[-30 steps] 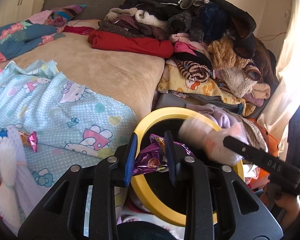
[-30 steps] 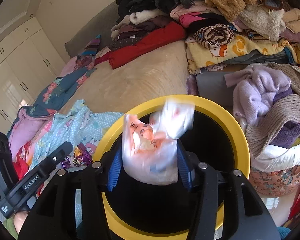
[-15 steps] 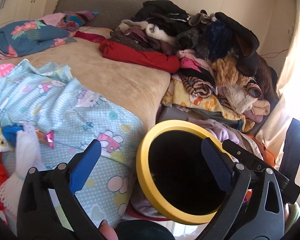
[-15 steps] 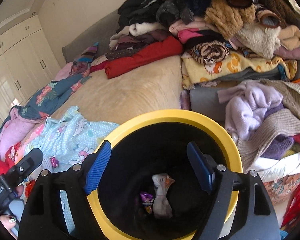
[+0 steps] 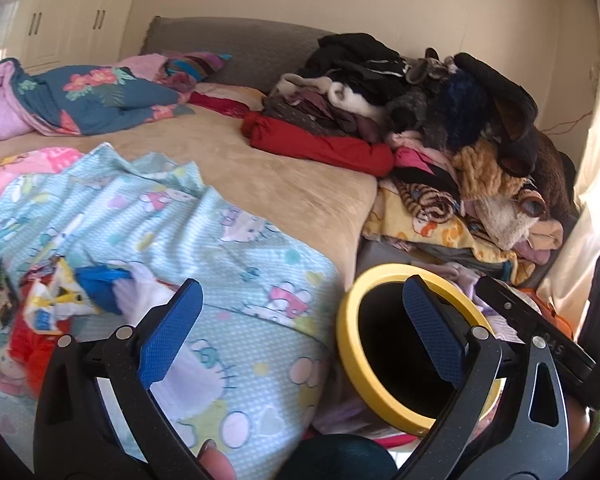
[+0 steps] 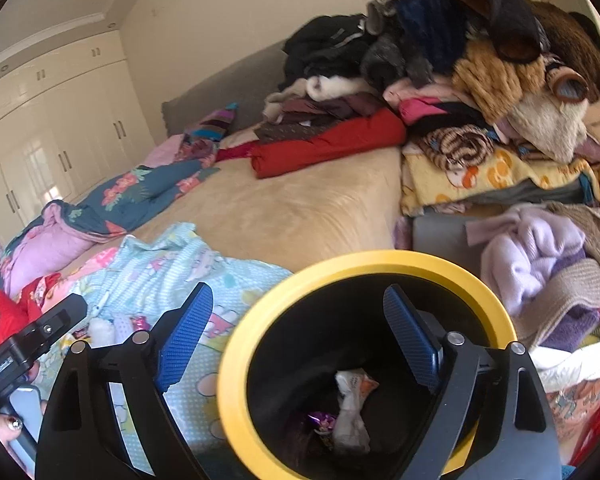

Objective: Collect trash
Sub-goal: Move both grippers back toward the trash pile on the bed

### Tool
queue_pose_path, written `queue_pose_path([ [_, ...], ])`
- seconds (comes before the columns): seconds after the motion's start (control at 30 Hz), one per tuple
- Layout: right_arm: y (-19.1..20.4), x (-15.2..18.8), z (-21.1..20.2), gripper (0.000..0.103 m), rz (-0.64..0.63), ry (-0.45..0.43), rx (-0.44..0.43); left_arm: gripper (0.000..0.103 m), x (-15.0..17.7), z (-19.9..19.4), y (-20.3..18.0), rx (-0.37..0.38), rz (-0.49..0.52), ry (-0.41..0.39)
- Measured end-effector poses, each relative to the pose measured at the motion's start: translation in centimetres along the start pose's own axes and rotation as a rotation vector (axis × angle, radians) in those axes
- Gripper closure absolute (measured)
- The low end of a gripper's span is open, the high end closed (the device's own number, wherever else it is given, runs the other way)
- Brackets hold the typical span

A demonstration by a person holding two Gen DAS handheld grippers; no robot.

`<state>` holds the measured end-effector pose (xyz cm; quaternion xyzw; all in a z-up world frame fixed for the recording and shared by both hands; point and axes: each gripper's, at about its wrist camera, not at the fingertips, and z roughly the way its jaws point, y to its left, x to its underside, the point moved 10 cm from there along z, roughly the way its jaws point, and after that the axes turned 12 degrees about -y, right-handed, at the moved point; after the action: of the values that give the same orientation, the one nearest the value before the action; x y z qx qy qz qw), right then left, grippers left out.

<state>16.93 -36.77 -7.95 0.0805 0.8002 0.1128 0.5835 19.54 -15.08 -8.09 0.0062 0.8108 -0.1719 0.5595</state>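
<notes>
A black bin with a yellow rim [image 6: 236, 364] stands beside the bed; it also shows in the left wrist view [image 5: 346, 340]. Inside it lie a white wrapper [image 6: 352, 404] and a purple wrapper [image 6: 320, 420]. My right gripper [image 6: 298, 332] is open and empty above the bin's left rim. My left gripper [image 5: 300, 328] is open and empty over the bed's corner, left of the bin. Several wrappers [image 5: 48, 304] lie on the light blue cartoon blanket [image 5: 236, 264], left of my left gripper. A few of them show in the right wrist view [image 6: 104, 328].
A tall heap of clothes [image 5: 440, 120] covers the bed's far right. A floral quilt [image 5: 92, 100] lies at the far left. A basket with a lilac sweater [image 6: 536, 248] stands right of the bin. Wardrobe doors [image 6: 60, 140] line the left wall.
Both grippers opened and dropped their wrappers into the bin. The left gripper then swung left toward the blanket; the right gripper shifted left over the rim.
</notes>
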Motion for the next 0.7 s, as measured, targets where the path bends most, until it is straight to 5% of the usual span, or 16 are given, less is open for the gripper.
queue_pose_path([
  [0.7,12.7,2.6,-1.3,0.015,-0.186,0.011,-0.247,0.011,-3.1,-3.9,8.6,-0.158,-0.011,-0.1],
])
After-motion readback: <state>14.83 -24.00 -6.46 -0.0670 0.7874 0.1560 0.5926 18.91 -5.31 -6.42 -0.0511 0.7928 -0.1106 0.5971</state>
